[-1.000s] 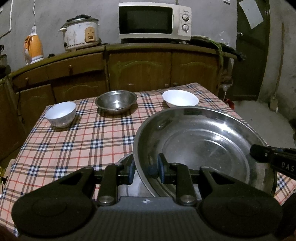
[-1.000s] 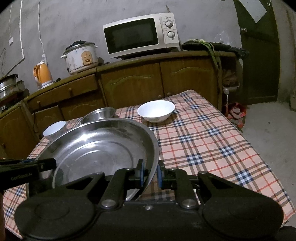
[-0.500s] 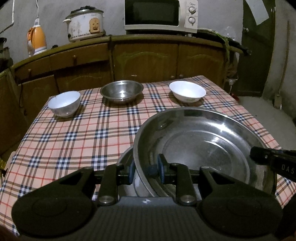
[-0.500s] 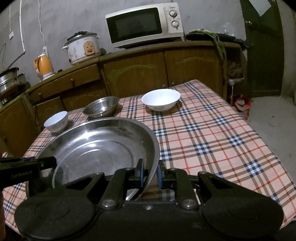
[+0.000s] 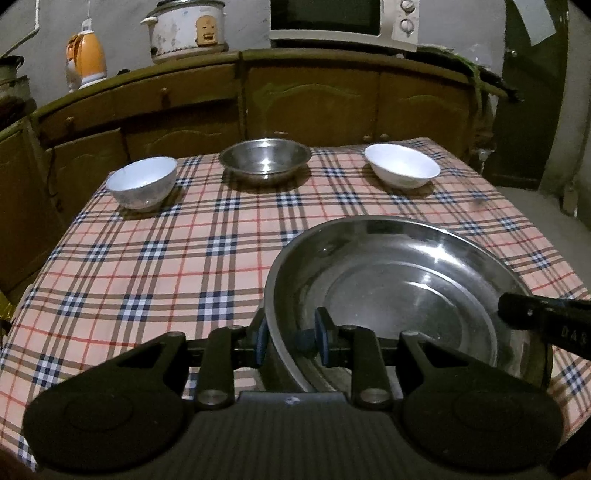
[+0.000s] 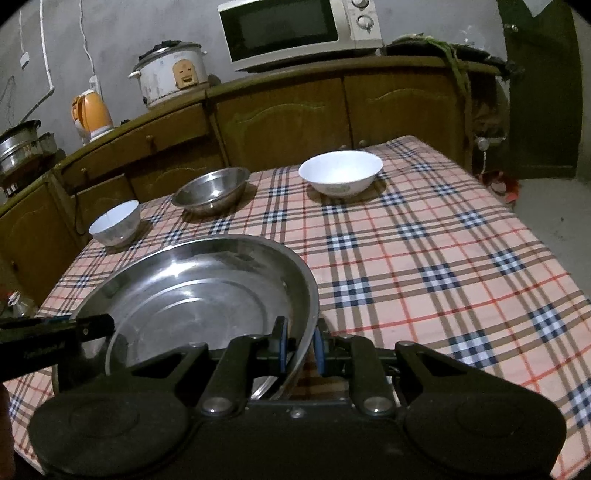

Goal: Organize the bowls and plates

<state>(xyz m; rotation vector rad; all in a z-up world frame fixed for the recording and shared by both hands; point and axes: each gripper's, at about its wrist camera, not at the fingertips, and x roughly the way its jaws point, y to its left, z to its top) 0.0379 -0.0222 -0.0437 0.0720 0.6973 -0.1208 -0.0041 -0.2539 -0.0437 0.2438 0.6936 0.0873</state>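
A large shallow steel plate (image 5: 399,295) is held between both grippers, low over the near part of the checked tablecloth (image 5: 166,258). My left gripper (image 5: 290,341) is shut on its left rim, and my right gripper (image 6: 300,349) is shut on its right rim (image 6: 306,295). Whether the plate's base touches the cloth is hidden. Along the far edge stand a small white bowl (image 5: 142,182), a steel bowl (image 5: 264,158) and a wider white bowl (image 5: 402,166), all upright and apart. The same three show in the right wrist view: small white bowl (image 6: 115,223), steel bowl (image 6: 210,188), wide white bowl (image 6: 340,171).
Behind the table runs a wooden cabinet (image 5: 314,103) bearing a microwave (image 6: 295,29), a rice cooker (image 6: 171,74) and an orange kettle (image 6: 92,114). A dark door (image 6: 543,92) and bare floor lie to the right. Open cloth spreads between the plate and the far bowls.
Both grippers have sunk toward the table with the large plate still held at its rims. The far bowls have not moved on the cloth.
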